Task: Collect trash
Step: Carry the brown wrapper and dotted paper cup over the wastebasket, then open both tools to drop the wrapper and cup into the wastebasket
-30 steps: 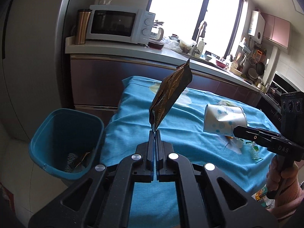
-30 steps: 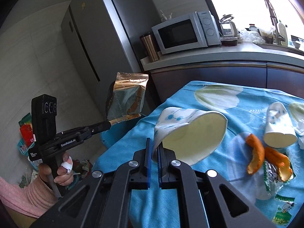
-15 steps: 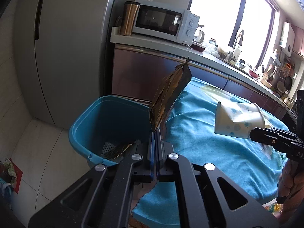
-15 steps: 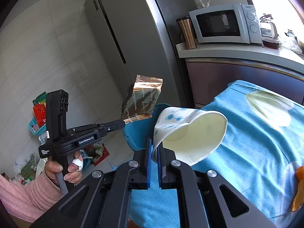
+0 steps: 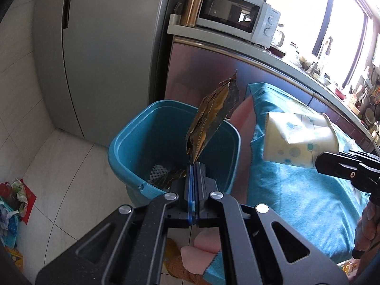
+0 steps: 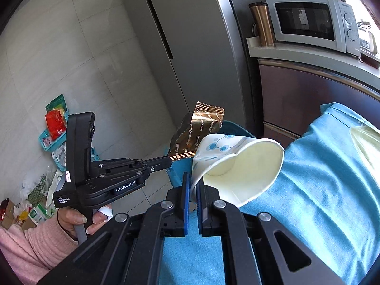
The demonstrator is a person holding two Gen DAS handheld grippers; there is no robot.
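Observation:
My left gripper [image 5: 194, 166] is shut on a gold-brown snack wrapper [image 5: 213, 116] and holds it upright over the near rim of the blue trash bin [image 5: 133, 140]. The wrapper also shows in the right wrist view [image 6: 197, 135], pinched by the left gripper [image 6: 169, 160]. My right gripper [image 6: 192, 178] is shut on the rim of a crushed white paper cup with blue dots [image 6: 237, 163], held over the table's left edge, right of the bin. The cup [image 5: 299, 140] and the right gripper [image 5: 319, 162] show in the left wrist view. Some trash lies in the bin.
A table with a blue cloth [image 5: 296, 190] stands right of the bin. Behind are a grey fridge [image 5: 102, 47], a counter with a microwave [image 5: 235, 16] and a metal tumbler [image 5: 193, 4]. Loose litter and a small basket [image 6: 54, 140] lie on the floor at left.
Both grippers have swung left from over the table toward the bin. The wrapper now hangs over the bin and the cup has come to the table's left edge.

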